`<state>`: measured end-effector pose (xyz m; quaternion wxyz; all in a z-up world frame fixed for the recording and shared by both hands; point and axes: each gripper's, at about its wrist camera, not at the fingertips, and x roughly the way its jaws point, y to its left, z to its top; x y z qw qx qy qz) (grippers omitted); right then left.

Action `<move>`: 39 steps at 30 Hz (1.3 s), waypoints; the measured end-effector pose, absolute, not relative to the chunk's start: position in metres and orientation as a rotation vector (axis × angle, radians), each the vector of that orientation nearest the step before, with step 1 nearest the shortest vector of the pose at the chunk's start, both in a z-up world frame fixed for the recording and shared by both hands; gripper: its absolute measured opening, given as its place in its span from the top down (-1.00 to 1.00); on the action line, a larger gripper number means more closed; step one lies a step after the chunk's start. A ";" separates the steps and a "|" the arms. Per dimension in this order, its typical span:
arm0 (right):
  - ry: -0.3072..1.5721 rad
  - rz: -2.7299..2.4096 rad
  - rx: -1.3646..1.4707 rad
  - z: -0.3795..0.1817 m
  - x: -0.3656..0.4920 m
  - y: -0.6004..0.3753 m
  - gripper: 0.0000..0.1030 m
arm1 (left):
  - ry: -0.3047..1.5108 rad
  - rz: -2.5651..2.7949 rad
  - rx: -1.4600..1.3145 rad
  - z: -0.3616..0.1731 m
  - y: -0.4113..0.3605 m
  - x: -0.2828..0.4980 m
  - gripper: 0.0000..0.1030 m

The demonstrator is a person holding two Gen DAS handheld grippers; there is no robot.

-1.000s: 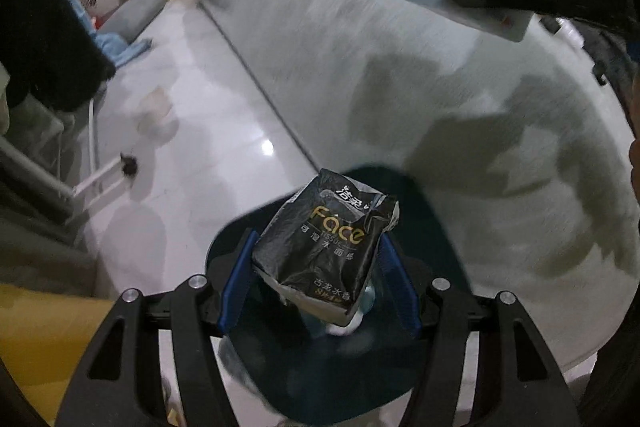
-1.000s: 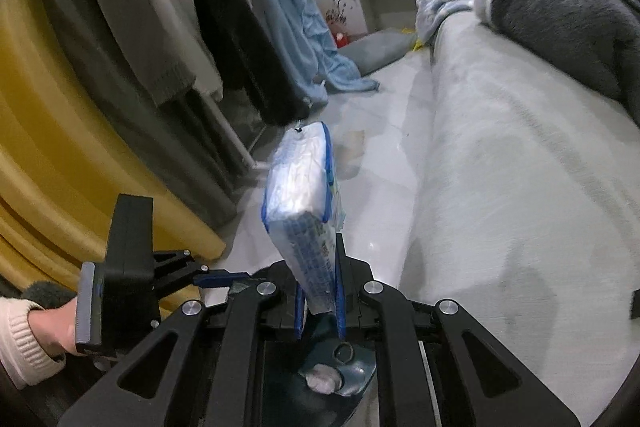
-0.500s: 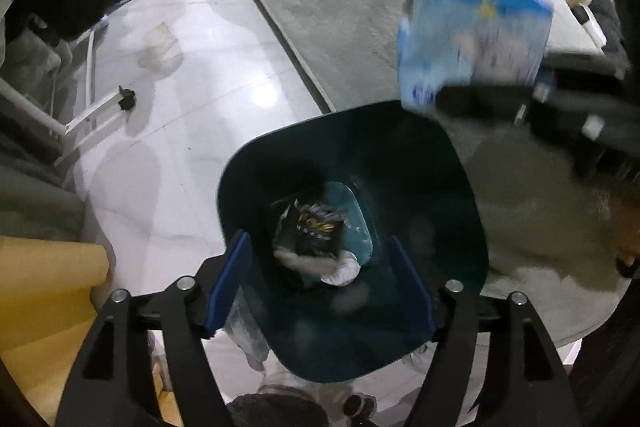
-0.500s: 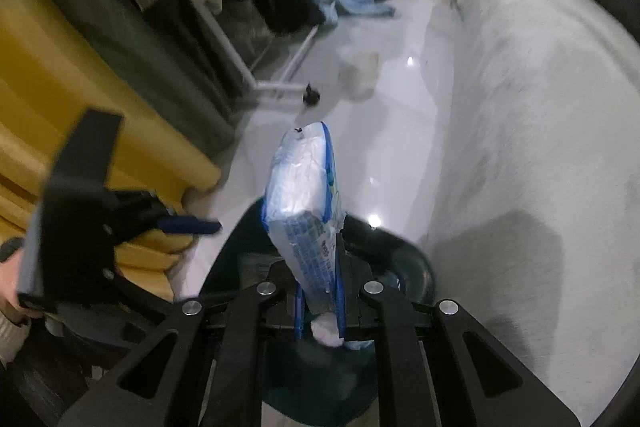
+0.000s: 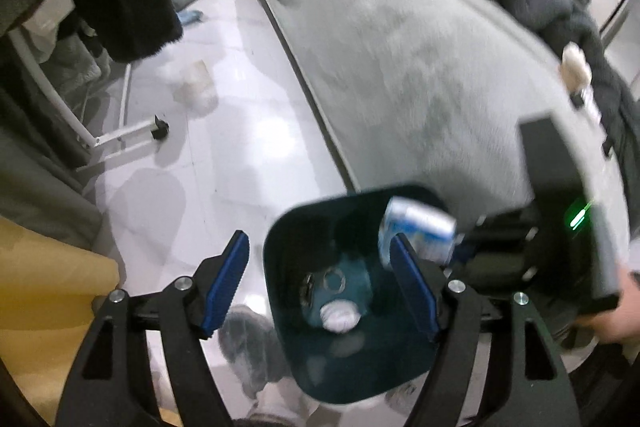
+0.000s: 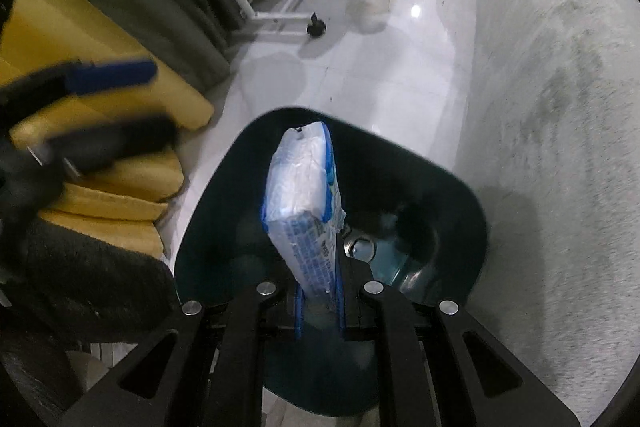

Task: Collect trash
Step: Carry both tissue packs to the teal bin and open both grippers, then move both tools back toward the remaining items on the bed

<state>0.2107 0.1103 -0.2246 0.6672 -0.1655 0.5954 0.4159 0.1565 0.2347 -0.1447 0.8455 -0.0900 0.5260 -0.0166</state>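
Already the left gripper had spread and dropped its black packet into the bin, while the right gripper lowered, pinching the blue tissue pack.

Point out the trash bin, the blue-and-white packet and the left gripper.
trash bin (image 6: 460, 187), right wrist view, far rim
blue-and-white packet (image 6: 304, 195), right wrist view, clear side
left gripper (image 5: 320, 275), left wrist view, between fingertips

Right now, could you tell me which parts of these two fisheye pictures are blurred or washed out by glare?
Left wrist view: the blue-and-white tissue packet and the right gripper holding it are motion-blurred over the dark teal plastic bin; the glossy white tile floor shows a soft glare patch. Right wrist view: the packet is sharp, the left gripper is smeared, and a lamp glint marks the floor.
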 end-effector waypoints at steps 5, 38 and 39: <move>1.376 0.935 -0.387 -0.231 0.209 0.114 0.77 | 0.996 -0.003 -0.181 -0.121 0.237 0.157 -0.44; 0.873 0.913 -0.206 -0.092 0.237 0.023 -0.48 | 0.575 0.003 -0.138 -0.025 0.174 0.181 -0.46; 0.859 0.904 -0.197 -0.089 0.240 0.016 -0.51 | 0.576 -0.003 -0.139 -0.026 0.170 0.183 -0.47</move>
